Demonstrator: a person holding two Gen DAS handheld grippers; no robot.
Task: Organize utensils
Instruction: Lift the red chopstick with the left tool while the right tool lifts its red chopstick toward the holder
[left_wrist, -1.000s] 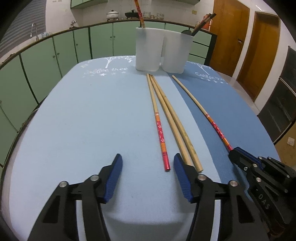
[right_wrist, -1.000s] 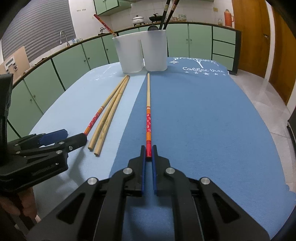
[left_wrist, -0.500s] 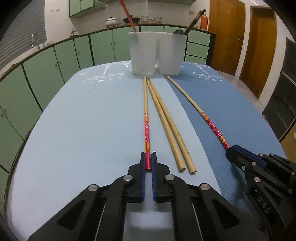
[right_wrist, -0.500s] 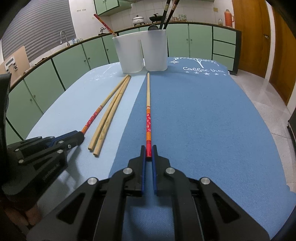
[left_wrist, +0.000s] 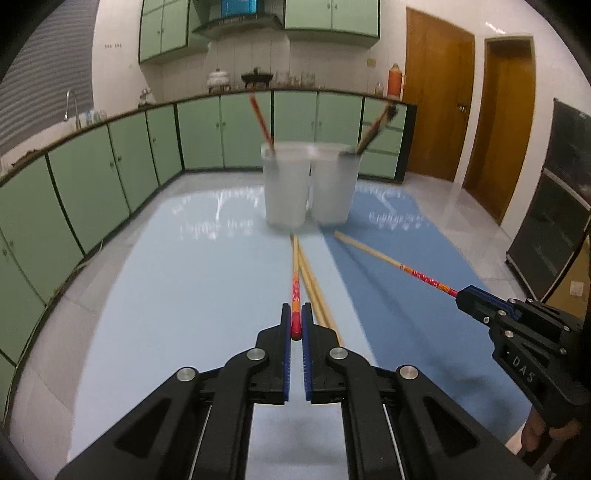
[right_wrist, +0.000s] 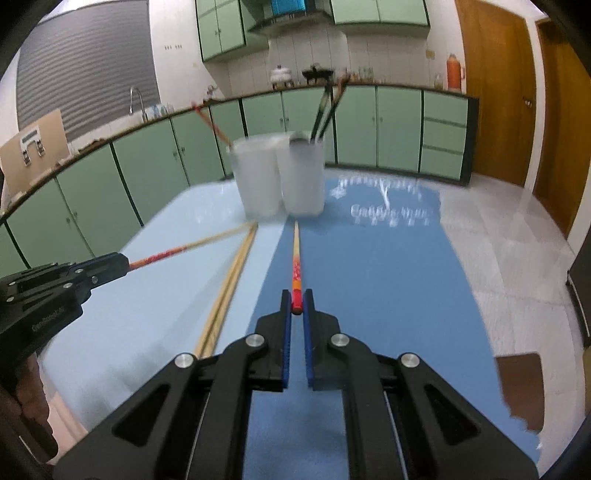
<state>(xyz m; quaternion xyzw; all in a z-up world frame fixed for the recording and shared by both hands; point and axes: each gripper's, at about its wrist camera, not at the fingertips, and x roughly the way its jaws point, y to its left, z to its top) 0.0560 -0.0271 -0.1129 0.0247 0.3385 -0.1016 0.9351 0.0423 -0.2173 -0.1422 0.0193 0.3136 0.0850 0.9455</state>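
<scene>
Both red-tipped chopsticks have lifted at their near ends since the earlier frames, far ends pointing toward the two white cups (left_wrist: 308, 184). Left gripper (left_wrist: 296, 323) is clamped on the left chopstick (left_wrist: 295, 291); right gripper (right_wrist: 296, 308) is clamped on the right chopstick (right_wrist: 296, 266). Between them, two plain chopsticks (left_wrist: 317, 299) lie side by side on the blue table (left_wrist: 166, 295), and the cups hold more utensils.

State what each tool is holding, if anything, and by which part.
The left tool grips one red-ended chopstick by its red end. The right tool grips another red-ended chopstick, also by its red end.
</scene>
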